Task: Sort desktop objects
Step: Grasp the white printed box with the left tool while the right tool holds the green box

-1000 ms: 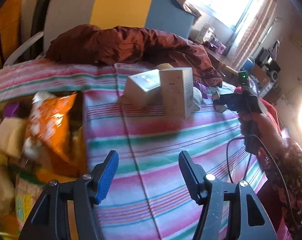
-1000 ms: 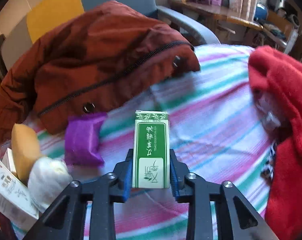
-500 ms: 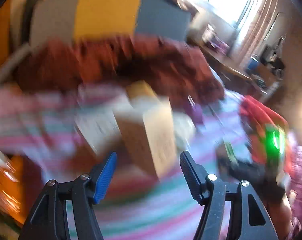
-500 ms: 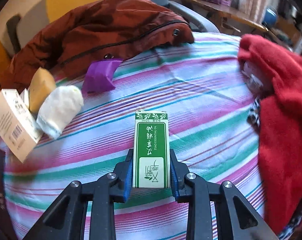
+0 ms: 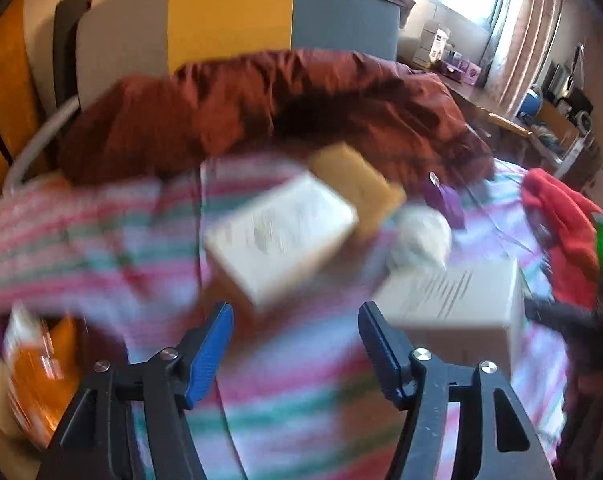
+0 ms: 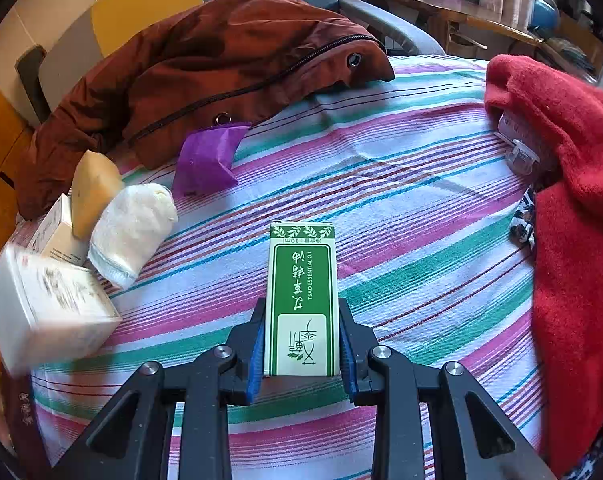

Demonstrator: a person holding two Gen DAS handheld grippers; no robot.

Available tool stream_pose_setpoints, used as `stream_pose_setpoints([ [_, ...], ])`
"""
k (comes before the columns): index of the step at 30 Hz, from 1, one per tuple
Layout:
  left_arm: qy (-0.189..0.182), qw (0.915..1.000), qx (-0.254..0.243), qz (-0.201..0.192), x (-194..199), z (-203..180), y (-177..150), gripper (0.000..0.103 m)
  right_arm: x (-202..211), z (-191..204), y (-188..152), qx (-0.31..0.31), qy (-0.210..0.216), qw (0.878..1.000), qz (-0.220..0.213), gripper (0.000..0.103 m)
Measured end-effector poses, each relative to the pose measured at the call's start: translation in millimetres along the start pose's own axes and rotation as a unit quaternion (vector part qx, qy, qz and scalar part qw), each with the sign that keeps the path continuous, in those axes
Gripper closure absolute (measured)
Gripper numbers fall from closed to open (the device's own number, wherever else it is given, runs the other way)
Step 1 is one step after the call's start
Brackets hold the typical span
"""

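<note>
My right gripper [image 6: 301, 344] is shut on a green and white essential oil box [image 6: 300, 296], held above the striped cloth [image 6: 401, 208]. My left gripper [image 5: 295, 344] is open and empty, its jaws wide apart, just short of two white cartons: one lies tilted [image 5: 281, 240] ahead, the other [image 5: 457, 308] lies on its side at the right, beside the right finger. The left view is blurred. The same cartons [image 6: 49, 304] show at the left of the right wrist view, with a tan sponge [image 6: 91, 192], a white cloth roll [image 6: 131, 228] and a purple packet [image 6: 207, 160].
A rust-brown jacket [image 6: 221, 60] lies across the back. A red fleece [image 6: 573, 200] with a clear hair clip [image 6: 517, 140] covers the right side. Orange snack bags [image 5: 41, 368] lie at the left. A chair [image 5: 229, 12] stands behind.
My left gripper has swung forward and right toward the white cartons. One carton has tipped onto its side. My right gripper has pulled back with the green box still held.
</note>
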State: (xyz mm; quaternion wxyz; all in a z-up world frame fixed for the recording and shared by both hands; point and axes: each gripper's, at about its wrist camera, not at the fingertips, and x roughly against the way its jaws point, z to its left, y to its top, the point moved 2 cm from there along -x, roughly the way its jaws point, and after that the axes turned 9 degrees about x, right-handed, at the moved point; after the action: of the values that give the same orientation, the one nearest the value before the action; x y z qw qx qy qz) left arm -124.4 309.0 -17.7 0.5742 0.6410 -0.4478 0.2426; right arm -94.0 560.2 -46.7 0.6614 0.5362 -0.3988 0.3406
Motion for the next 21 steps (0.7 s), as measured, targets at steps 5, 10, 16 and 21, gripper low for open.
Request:
stream_pose_setpoints([
  [5,-0.066,0.9966,0.043,0.023,12.8,1.5,-33.0,0.036,5.6,-3.2,-3.3,-0.019,0.007,1.0,-0.002,0.072],
  [10,-0.125,0.9867,0.096,0.04,19.2,-15.8,-34.7,0.029,20.5,-17.9,0.0,-0.036,-0.009,0.999,-0.025,0.072],
  [16,-0.156,0.9769,0.099,0.107,2.0,-77.1,-32.3,0.027,27.3,-44.7,1.4,-0.068,-0.008,0.997,-0.041,0.072],
  [21,-0.099,0.981,0.082,0.145,-19.2,-118.7,-30.9,0.026,19.7,-55.3,8.1,-0.082,-0.003,0.996,-0.039,0.072],
])
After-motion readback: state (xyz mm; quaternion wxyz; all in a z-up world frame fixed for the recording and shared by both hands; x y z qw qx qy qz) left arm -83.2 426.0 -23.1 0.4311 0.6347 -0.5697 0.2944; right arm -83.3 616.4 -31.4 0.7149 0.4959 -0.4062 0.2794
